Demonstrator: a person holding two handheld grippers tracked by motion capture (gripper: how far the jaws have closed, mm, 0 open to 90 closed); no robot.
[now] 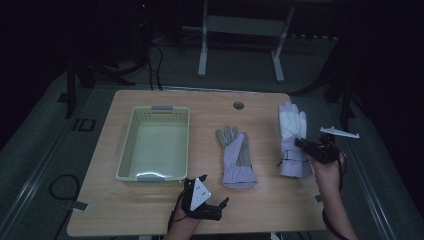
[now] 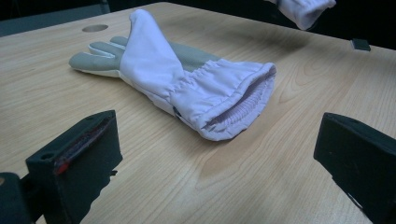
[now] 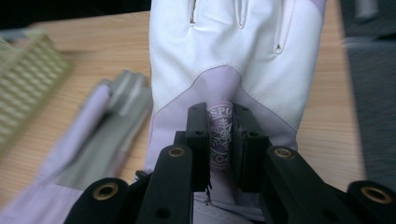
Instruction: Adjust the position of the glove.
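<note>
Near edge of light wooden desk: left claw released, idle, aimed at lilac-and-grey fabric glove lying flat mid-desk. Further right: right claw clenched on pinched fold of white-and-lilac fabric glove, cuff off the desk. Far left: pale green plastic basket, well apart. Risk: thin fold slipping out during carry; dangling fingers snagging basket rim.

The right gripper has its fingers pinched close together on a fold of fabric, the forearm rising from below with the wrist straight. The left gripper rests low, its fingers spread wide apart with nothing between them.
</note>
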